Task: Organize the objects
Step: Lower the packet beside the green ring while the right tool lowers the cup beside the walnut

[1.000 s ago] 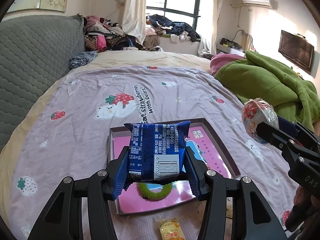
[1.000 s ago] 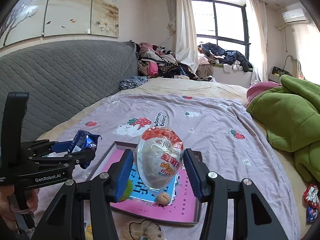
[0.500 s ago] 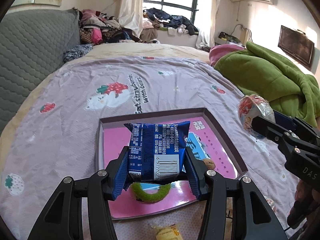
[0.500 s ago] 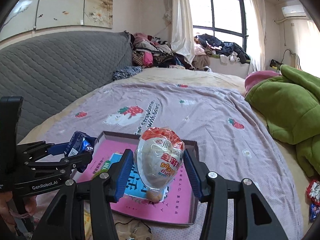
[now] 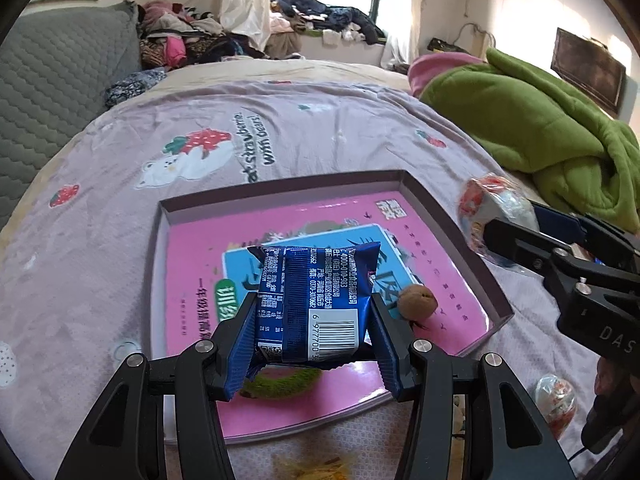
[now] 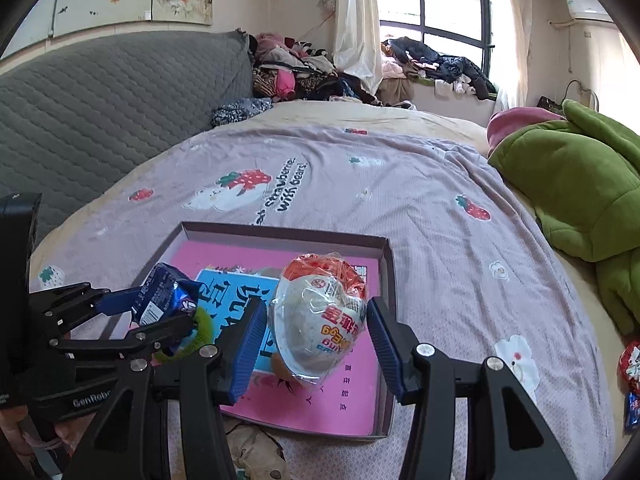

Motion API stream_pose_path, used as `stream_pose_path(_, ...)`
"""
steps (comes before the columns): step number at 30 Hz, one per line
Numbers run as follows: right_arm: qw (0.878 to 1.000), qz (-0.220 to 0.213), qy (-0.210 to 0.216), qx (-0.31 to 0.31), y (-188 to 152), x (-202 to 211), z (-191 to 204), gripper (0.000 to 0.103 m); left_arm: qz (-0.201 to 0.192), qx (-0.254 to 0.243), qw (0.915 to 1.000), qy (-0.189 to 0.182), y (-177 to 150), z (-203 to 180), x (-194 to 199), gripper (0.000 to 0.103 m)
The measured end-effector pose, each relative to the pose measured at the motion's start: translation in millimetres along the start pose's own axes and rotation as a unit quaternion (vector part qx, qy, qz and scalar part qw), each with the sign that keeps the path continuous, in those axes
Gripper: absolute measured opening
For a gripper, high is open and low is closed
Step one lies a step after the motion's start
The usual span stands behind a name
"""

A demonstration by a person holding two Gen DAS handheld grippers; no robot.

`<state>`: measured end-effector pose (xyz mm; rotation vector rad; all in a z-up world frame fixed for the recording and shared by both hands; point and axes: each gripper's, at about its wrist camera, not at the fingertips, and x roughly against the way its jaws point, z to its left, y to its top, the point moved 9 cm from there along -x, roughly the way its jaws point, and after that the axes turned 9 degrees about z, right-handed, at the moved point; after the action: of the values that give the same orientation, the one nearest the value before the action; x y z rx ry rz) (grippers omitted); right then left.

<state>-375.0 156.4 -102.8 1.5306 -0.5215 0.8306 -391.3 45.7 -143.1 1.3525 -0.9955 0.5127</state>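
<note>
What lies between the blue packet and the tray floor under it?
In the left wrist view, a green ring lies on the tray just below the blue packet.

Black left gripper (image 5: pixel 312 340) and right gripper (image 6: pixel 318 350), blue ribbed pads, silver screws.

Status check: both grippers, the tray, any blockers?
Left gripper shut on blue packet. Right gripper shut on egg packet. Both over pink tray. Nothing blocking.

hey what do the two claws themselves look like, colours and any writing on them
Both claws, left and right, have matte black angular linkage arms with silver pivot screws and ribbed blue finger pads. White lettering reading "GenRobo", cut off there, marks the left body; "DAS", cut off at the frame edge, marks the right. No sleeves visible.
</note>
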Motion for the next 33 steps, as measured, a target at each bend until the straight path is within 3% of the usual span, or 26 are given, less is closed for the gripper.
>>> stream_pose_path(25,0.997,0.072,-0.042,-0.005,-32.0,-49.1,-15.1,0.052,0.052,-0.039,0.9979,0.0,-18.2,-27.7,-34.5,0.054)
stream_pose_path(33,0.995,0.092,-0.036,-0.021,-41.1,-59.3,-20.2,0.052,0.063,-0.052,0.9967,-0.006,-23.8,-33.9,-42.6,0.054)
